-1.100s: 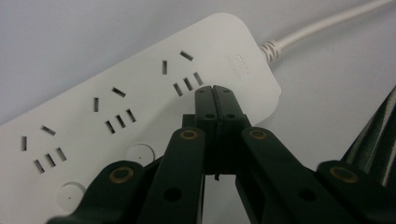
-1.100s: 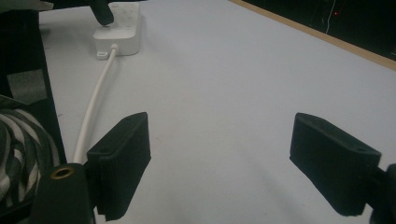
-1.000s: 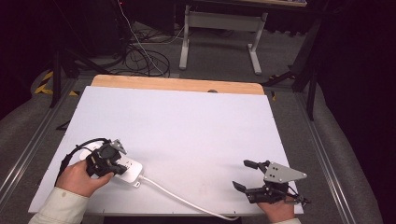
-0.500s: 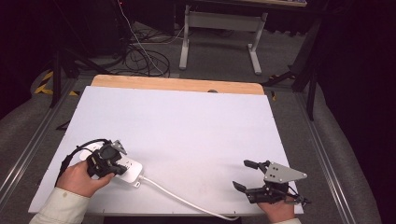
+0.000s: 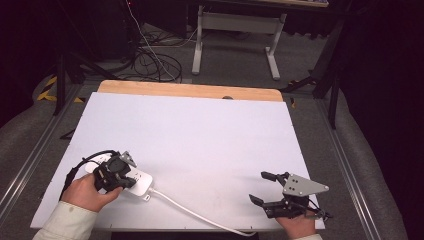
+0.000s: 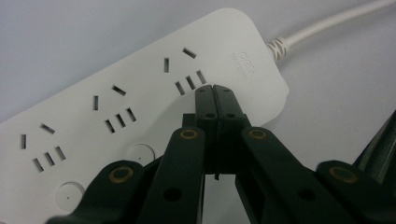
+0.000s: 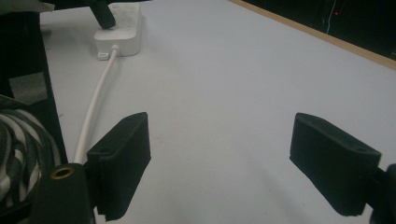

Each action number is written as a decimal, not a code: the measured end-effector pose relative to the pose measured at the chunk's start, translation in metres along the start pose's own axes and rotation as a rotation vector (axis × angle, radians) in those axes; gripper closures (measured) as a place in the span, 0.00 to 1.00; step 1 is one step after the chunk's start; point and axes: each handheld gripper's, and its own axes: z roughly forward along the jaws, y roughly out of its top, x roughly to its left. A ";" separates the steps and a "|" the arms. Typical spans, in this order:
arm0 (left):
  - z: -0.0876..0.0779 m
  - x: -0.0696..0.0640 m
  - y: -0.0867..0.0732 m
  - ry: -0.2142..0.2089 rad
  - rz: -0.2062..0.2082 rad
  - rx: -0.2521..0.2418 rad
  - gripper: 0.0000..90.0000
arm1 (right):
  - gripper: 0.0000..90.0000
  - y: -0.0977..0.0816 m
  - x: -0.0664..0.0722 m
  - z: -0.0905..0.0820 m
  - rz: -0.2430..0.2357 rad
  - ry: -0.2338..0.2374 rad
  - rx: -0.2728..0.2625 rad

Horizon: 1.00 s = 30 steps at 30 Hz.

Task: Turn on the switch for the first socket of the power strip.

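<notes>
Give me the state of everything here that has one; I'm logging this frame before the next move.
Left gripper: shut, empty, tips over the power strip near its cord end.
Right gripper: open, empty, above bare table.
Power strip: flat on the table, all visible sockets empty.
Cord: attached, running toward the near table edge.

One power strip point(image 5: 136, 181), one cord point(image 5: 195, 214), two tongs, left tongs point(image 5: 119, 172), right tongs point(image 5: 262, 187)
</notes>
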 end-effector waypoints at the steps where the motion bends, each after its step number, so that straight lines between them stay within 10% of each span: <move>1: 0.000 0.000 0.000 0.001 -0.001 0.001 1.00 | 0.23 0.000 0.000 0.000 0.000 0.000 0.001; 30: -0.014 -0.005 0.000 0.032 -0.014 -0.070 1.00 | 0.23 -0.001 -0.001 0.001 0.008 0.002 0.003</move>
